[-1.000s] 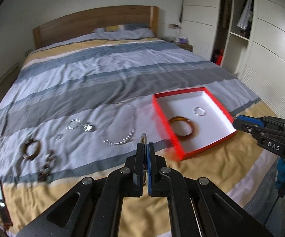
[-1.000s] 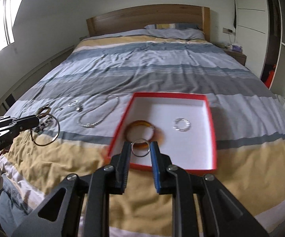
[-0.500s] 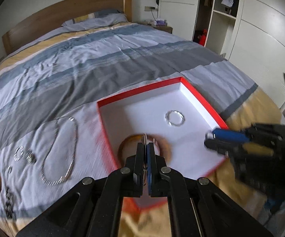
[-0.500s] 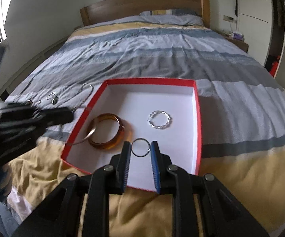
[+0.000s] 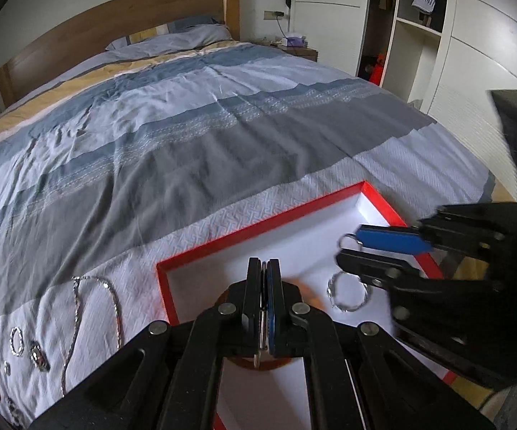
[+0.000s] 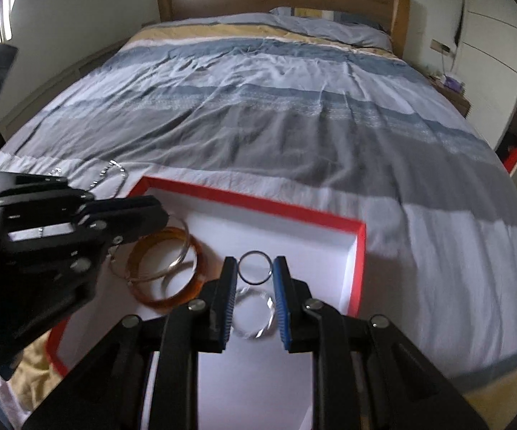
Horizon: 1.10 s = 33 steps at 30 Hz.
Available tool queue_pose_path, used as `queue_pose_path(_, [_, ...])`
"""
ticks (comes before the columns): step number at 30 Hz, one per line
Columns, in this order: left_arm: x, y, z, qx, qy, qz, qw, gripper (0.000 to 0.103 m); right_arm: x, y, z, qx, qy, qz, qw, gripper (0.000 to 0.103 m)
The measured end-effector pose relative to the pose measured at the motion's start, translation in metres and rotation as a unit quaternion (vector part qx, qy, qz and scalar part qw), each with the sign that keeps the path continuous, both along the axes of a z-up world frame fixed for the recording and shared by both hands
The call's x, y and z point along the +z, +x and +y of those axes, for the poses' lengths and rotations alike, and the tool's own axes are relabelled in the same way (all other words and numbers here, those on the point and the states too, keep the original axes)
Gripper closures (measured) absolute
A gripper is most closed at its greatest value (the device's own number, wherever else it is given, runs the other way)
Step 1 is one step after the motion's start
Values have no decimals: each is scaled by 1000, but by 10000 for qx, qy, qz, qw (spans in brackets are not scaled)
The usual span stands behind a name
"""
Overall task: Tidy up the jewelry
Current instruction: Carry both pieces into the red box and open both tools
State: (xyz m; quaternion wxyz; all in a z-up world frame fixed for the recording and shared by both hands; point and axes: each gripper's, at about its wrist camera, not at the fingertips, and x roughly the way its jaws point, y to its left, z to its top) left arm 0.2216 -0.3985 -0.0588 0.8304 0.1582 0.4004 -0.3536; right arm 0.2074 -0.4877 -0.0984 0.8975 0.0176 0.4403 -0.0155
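Your right gripper (image 6: 255, 274) pinches a small dark ring (image 6: 254, 267) over the red box (image 6: 357, 268); your left gripper (image 5: 264, 268) is squeezed tight on a thin silver bangle (image 6: 172, 263), above the amber bangle (image 6: 186, 286) inside the box.

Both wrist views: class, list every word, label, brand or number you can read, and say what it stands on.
None can be read.
Left gripper: a pale plate on its body, too blurred to read.
Red box: no print shows.
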Motion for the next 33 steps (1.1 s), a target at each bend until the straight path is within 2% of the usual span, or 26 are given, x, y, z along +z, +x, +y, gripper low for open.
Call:
queue_pose_path(4, [-1, 0, 10, -11, -207, 89, 9997, 100, -15, 16, -3, 111, -151, 259, 9995, 84])
queue_pose_path(12, [-3, -19, 33, -140, -528, 339, 9979, 100, -33, 21, 0, 246, -247, 602, 9976, 84])
queue_pose_path(23, [-25, -67, 41, -750, -342, 514, 9953, 100, -34, 21, -4, 229, -127, 640, 9976, 83])
queue_pose_path(29, [-29, -65, 33, -897, -287, 669, 9933, 99, -34, 21, -5, 254, -111, 677, 9973, 82])
queue_pose_path(33, [-34, -63, 23, -919, -221, 714, 9930, 99, -33, 20, -5, 286, -95, 666, 9973, 78])
